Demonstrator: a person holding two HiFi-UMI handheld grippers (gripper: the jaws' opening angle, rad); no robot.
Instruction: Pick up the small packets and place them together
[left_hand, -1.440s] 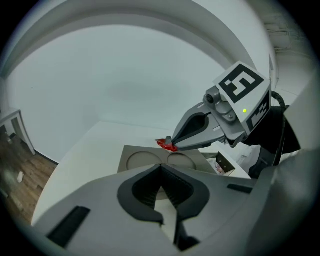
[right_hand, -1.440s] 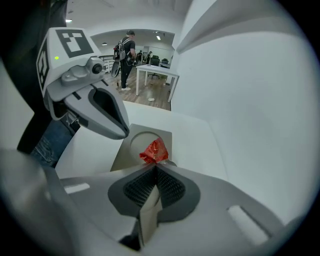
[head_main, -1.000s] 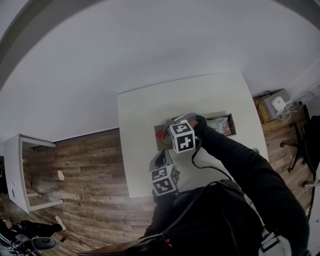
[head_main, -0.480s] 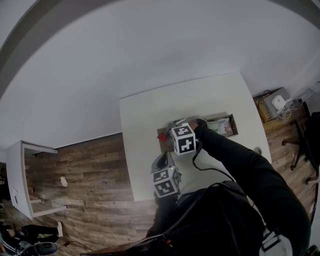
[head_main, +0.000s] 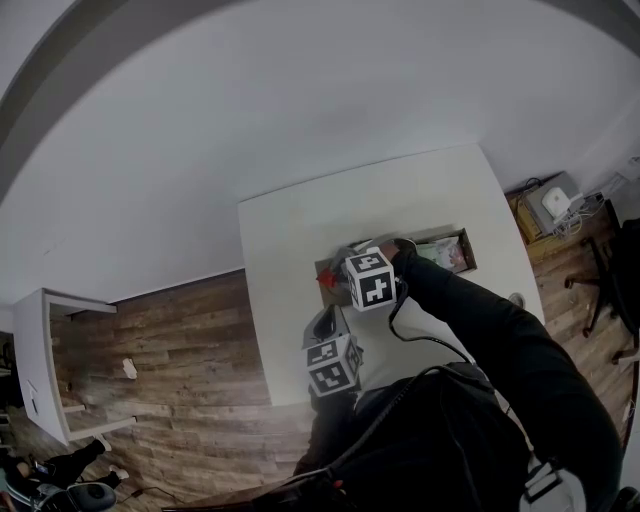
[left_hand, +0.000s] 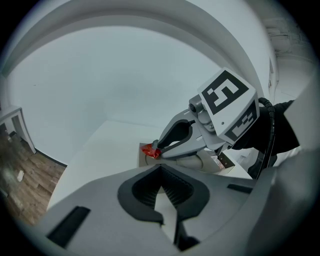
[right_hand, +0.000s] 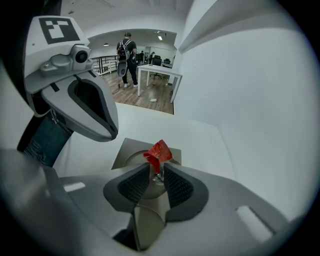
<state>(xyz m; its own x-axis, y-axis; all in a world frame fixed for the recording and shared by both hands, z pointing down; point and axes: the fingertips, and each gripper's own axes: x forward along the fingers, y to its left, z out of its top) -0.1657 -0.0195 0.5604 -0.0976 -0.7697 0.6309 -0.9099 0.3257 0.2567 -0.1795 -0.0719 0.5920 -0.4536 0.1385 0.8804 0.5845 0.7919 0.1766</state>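
Note:
A small red packet (right_hand: 159, 152) stands between the pads of my right gripper (right_hand: 157, 172), over the left compartment of a shallow brown tray (right_hand: 125, 149). The right jaws have just been opening; a gap shows beside the packet and the pads no longer press on it. In the head view the packet (head_main: 324, 278) shows at the tray's (head_main: 462, 240) left end, at the right gripper (head_main: 332, 279). More packets (head_main: 443, 253) lie in the tray's right compartment. My left gripper (left_hand: 160, 170) hovers shut and empty nearer the table's front, and from it I see the packet (left_hand: 148, 150).
The white table (head_main: 300, 220) ends at its left edge above a wooden floor (head_main: 180, 330). A white shelf unit (head_main: 40, 350) stands far left. In the right gripper view a person with a backpack (right_hand: 125, 55) stands by another white table (right_hand: 160, 72) in the background.
Both grippers keep their places over the tray's left end. The head view has shifted slightly; nothing else visibly moved.

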